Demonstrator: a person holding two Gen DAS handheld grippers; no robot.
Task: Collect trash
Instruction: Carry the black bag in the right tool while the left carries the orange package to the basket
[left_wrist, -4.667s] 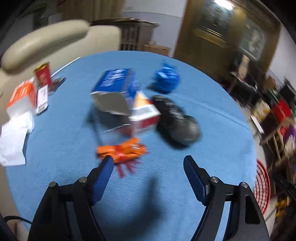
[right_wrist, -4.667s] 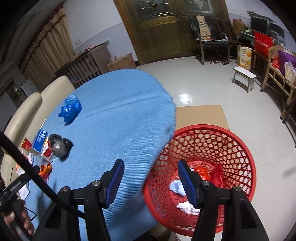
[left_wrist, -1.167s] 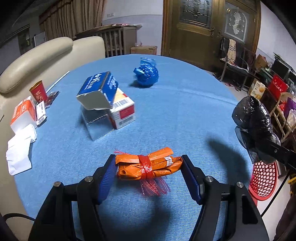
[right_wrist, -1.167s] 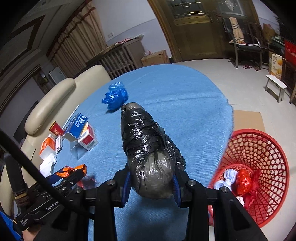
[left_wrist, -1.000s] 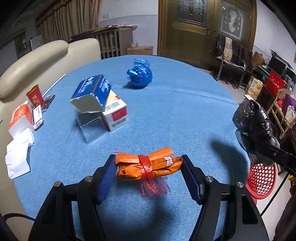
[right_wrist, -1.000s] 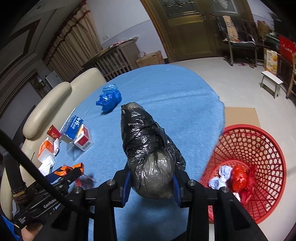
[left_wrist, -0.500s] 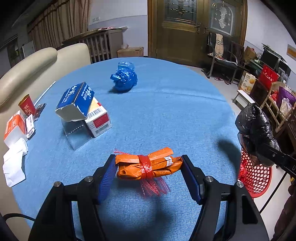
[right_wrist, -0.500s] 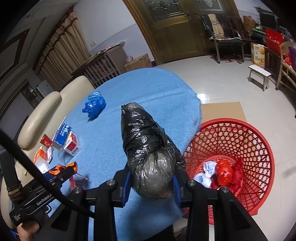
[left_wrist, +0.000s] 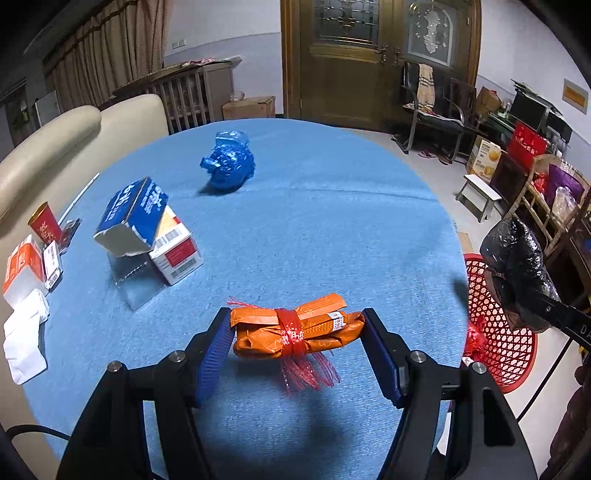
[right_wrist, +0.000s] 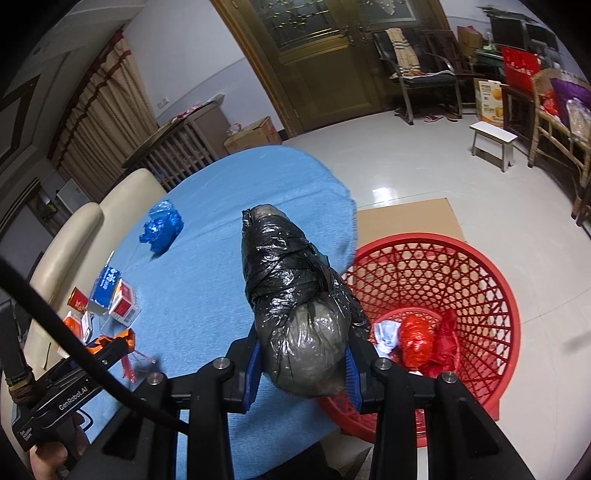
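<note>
My left gripper is shut on an orange wrapper bundle tied with red string, held above the blue tablecloth. My right gripper is shut on a black plastic bag bundle, which hangs over the table's edge beside the red mesh basket on the floor. The same black bag shows at the right of the left wrist view, in front of the basket. Red and white trash lies inside the basket.
On the table lie a crumpled blue bag, a blue carton leaning on a red and white box, a red cup and white tissues. A cream sofa borders the table. Cardboard lies under the basket.
Both grippers have drifted toward the basket side with their loads; the basket now fills more of the right wrist view. Both grips are unchanged.
</note>
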